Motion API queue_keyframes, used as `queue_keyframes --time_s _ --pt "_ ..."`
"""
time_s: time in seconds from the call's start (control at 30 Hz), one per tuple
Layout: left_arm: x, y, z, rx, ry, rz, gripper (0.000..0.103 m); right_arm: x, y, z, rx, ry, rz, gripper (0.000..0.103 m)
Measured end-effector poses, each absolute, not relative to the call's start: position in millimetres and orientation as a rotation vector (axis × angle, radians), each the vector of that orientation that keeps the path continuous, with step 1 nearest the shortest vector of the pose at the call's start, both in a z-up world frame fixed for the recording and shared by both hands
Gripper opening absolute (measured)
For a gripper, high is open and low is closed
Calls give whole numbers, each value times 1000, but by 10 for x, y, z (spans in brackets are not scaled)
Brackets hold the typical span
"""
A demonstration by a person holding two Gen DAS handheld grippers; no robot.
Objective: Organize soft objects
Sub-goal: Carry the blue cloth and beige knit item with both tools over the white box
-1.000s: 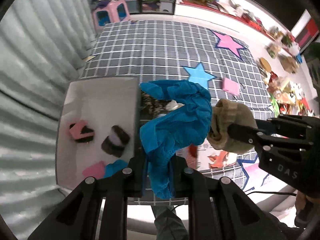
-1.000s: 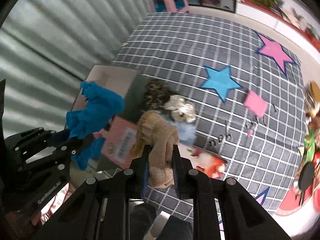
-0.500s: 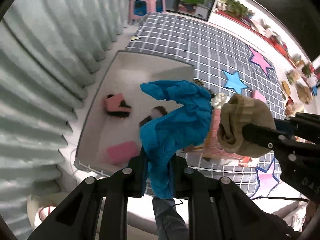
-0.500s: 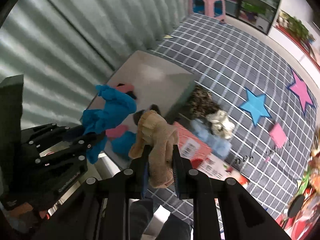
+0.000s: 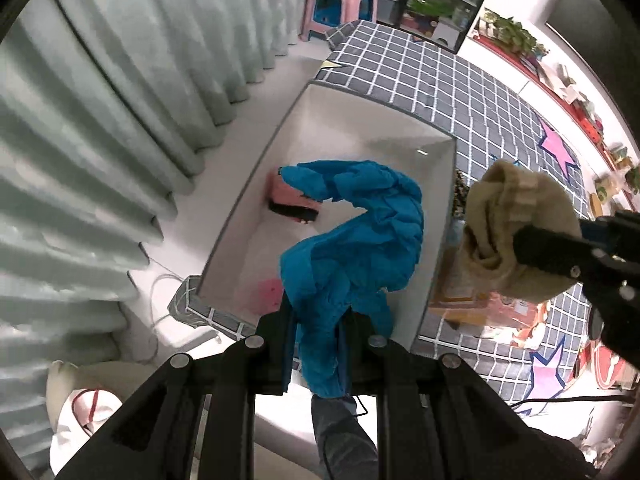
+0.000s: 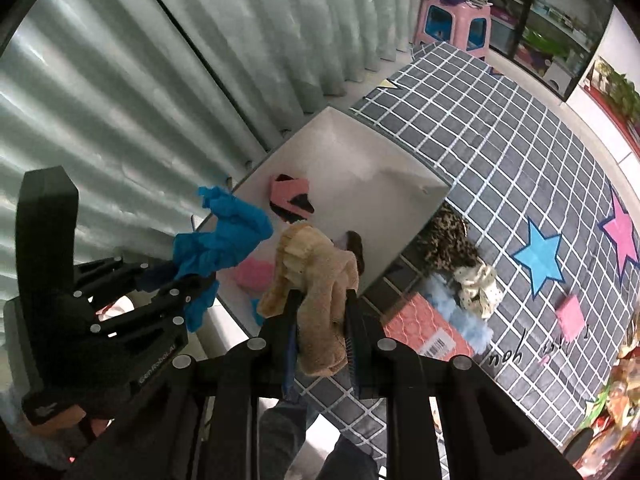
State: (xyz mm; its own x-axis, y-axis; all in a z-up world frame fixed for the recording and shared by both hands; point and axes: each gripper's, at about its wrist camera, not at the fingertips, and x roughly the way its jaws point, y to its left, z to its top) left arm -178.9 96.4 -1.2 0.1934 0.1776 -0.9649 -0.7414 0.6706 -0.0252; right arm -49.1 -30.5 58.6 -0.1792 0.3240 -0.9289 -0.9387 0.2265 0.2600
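My left gripper is shut on a bright blue soft cloth and holds it above the white storage box. It also shows in the right wrist view. My right gripper is shut on a tan knitted sock, held above the box's near corner; the sock shows in the left wrist view. The box holds a pink-and-black item, a pink piece and a dark item, partly hidden.
On the grey grid mat beside the box lie a leopard-print item, a white spotted scrunchie, a light blue fluffy item, a red packet and a pink square. Curtains hang at left. A pink stool stands far back.
Both grippers have swung left with their loads, from over the mat and its loose items to over the white box. Both stay shut.
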Motion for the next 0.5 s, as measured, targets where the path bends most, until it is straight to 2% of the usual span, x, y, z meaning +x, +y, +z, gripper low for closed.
queue_keyframes --time_s 0.5 --pt "-1877 1047 -196 -573 1254 734 19 -568 -157 506 -698 1265 1296 21"
